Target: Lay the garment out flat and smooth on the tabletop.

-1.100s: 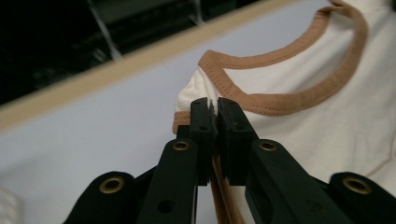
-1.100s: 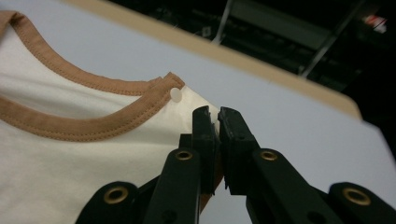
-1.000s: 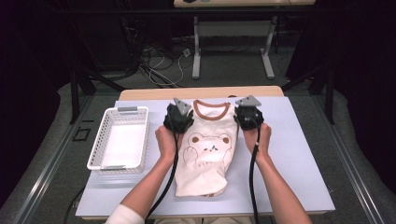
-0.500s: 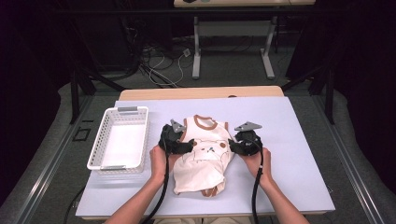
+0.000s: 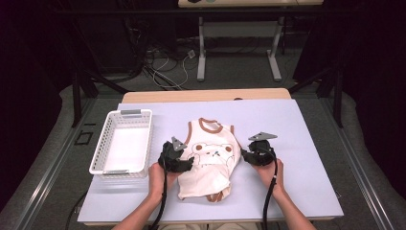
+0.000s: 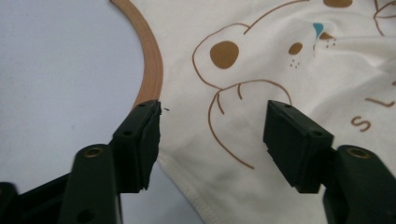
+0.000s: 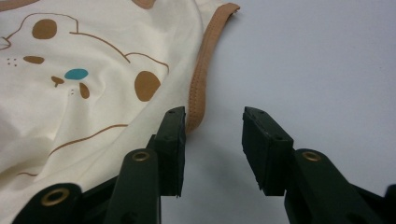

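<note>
The cream shirt lies on the table, right of the basket. The left gripper, jaws apart and just closing, straddles its left edge. The right gripper, narrowing, stands empty beside its right trim.

A shirt lies flat near the middle of the tabletop, its neck toward the far edge. A basket sits left of it, near the left edge.

A white basket sits left on the pale blue table.
</note>
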Demonstrator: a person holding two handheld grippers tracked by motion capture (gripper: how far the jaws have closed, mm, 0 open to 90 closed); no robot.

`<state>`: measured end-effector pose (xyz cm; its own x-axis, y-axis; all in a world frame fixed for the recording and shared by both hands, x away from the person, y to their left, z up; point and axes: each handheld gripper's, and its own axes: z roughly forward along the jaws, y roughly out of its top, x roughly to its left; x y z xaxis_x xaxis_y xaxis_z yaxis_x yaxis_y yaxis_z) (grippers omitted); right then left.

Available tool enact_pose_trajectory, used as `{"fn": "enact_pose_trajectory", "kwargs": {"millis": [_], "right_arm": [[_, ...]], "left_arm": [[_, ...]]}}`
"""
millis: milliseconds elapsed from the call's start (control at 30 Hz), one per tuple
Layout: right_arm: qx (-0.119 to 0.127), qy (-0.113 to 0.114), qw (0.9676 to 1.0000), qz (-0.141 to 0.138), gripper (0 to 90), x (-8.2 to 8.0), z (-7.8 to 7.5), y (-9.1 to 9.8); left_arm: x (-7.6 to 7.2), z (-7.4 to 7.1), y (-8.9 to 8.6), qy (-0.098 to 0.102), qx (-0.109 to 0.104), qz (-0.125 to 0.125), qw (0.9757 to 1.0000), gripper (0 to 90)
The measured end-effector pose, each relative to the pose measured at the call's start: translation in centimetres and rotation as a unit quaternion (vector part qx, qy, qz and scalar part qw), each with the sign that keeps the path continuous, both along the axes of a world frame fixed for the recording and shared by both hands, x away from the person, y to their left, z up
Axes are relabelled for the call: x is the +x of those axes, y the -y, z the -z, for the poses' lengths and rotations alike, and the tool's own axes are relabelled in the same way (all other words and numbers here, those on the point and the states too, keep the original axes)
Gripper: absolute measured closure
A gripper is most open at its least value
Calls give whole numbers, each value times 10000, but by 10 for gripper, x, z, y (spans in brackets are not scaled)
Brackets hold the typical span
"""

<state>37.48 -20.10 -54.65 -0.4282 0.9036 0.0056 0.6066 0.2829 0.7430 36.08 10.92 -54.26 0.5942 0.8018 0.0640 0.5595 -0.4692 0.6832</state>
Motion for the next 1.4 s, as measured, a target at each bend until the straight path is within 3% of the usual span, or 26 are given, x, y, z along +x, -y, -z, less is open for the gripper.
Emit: {"fn": "enact_pose_trajectory", "kwargs": {"millis": [200,300,367,467,633,767,1033,1233,1367,1400], "right_arm": [[139,-73,9999,46,652,7,4,1],[146,-69,9999,11,671,10,5,-1],[143,-83,9999,-51,675,13,7,-3],[203,-41,9997,-143,675,14,6,-3],[367,51,9993,-72,674,21,-2,1],[317,68,9995,-49,677,31,-4,-2],[387,34,9992,20,700,66,-4,-18],[413,-106,9990,149,719,89,5,-25],[435,-212,9988,58,730,94,15,-31],[434,-212,9988,68,774,94,15,-32]], "left_arm": [[-1,7,-5,-1,46,19,10000,548],[2,12,-4,-144,147,135,9997,660],[2,13,-6,-134,56,199,9997,776],[1,13,-5,-79,172,244,9995,891],[-2,13,-5,-110,181,216,9995,900],[-4,12,-10,-94,206,247,9994,900],[-3,12,-17,-168,57,214,9996,855],[-2,13,-18,-166,-22,232,9996,840],[-2,13,-18,-164,-31,274,9995,839],[-2,13,-18,-174,-45,274,9995,842]]}}
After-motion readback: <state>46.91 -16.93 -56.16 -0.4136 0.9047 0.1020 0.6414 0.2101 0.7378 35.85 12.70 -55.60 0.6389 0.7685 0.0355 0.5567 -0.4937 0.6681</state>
